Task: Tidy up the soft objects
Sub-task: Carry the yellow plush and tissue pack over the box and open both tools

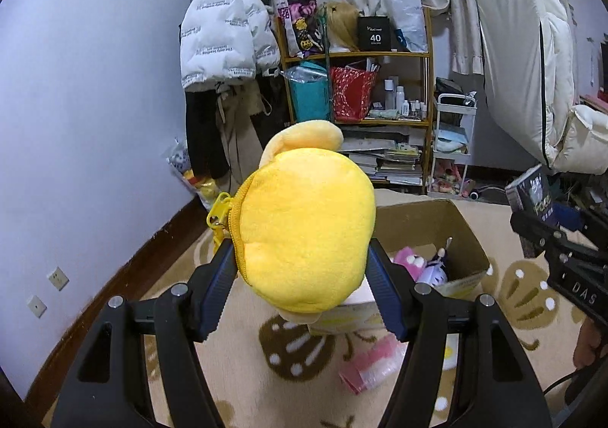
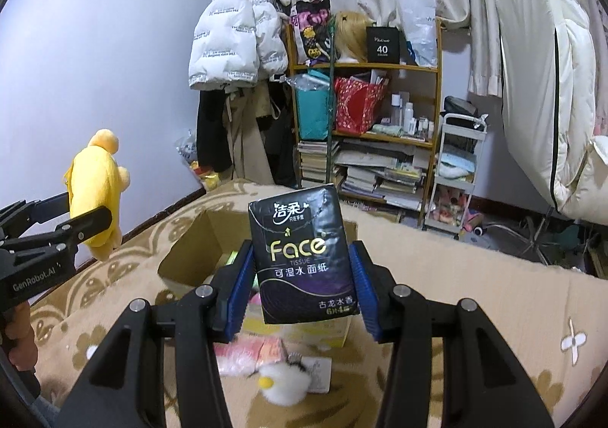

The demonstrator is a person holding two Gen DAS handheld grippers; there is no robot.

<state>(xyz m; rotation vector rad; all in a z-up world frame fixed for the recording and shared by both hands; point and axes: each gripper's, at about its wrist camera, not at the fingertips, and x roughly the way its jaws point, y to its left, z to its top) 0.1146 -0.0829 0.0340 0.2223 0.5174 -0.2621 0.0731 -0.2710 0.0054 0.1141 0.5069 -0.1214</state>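
Box: open brown cardboard box (image 1: 456, 230) on the rug, already holding some soft toys.
Left hand-held gripper (image 1: 300, 291): clamping yellow plush zip pouch (image 1: 304, 230), aloft, not yet boxed.
Right hand-held gripper (image 2: 302, 283): gripping black soft tissue pack (image 2: 300, 253) above the box.
Left over: pink packet (image 1: 368, 367), white fluffy toy (image 2: 281, 382) on the rug.

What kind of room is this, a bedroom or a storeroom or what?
Probably a lived-in bedroom: a puffer jacket hangs on the wall, a wooden shelf holds toiletries and stacked books, and folded white bedding sits at the right.

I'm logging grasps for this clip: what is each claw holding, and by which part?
Left claw: yellow plush pouch, pinched across its lower sides. Right claw: black tissue pack, clamped on its side edges.
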